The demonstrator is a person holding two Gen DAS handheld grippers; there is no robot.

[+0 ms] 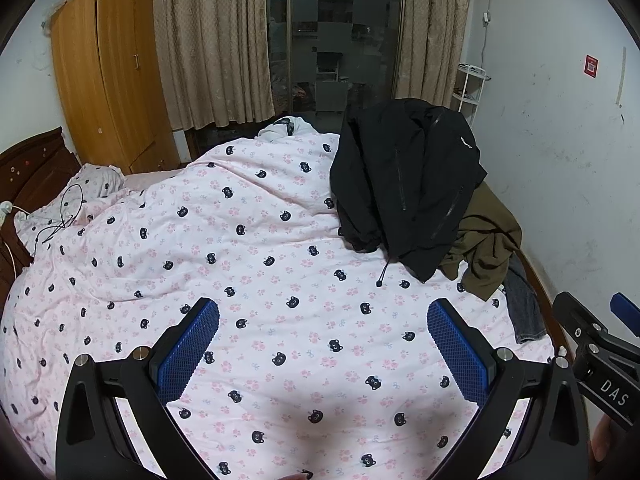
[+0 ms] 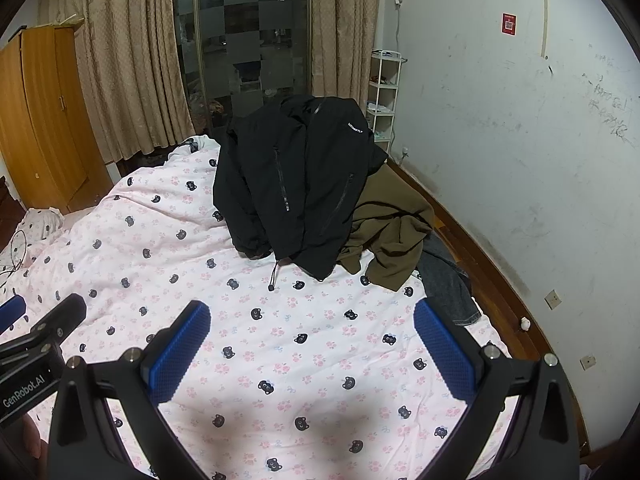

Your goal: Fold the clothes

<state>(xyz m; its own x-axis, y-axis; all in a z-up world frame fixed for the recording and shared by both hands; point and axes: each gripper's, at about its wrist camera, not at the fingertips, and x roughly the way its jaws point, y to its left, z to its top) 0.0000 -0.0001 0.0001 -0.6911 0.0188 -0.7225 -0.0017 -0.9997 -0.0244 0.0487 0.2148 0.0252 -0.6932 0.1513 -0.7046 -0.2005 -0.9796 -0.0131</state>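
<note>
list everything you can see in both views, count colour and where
black jacket: 1, black, heaped at the bed's far right
olive garment: 1, olive brown, beside and partly under the jacket
denim garment: 1, dark grey-blue, at the bed's right edge
duvet: 1, pink with bear faces, covering the bed
wardrobe: 1, orange wood, left corner
curtains: 2, beige, flanking the glass door
shelf rack: 1, white, right corner
left gripper: 1, black, blue pads, open
right gripper: 1, same, open

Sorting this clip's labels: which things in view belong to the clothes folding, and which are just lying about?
For the job:
black jacket
olive garment
dark grey garment
left gripper, open
right gripper, open

Just there:
bear-print duvet
wardrobe
curtains
white shelf rack
black cable
</note>
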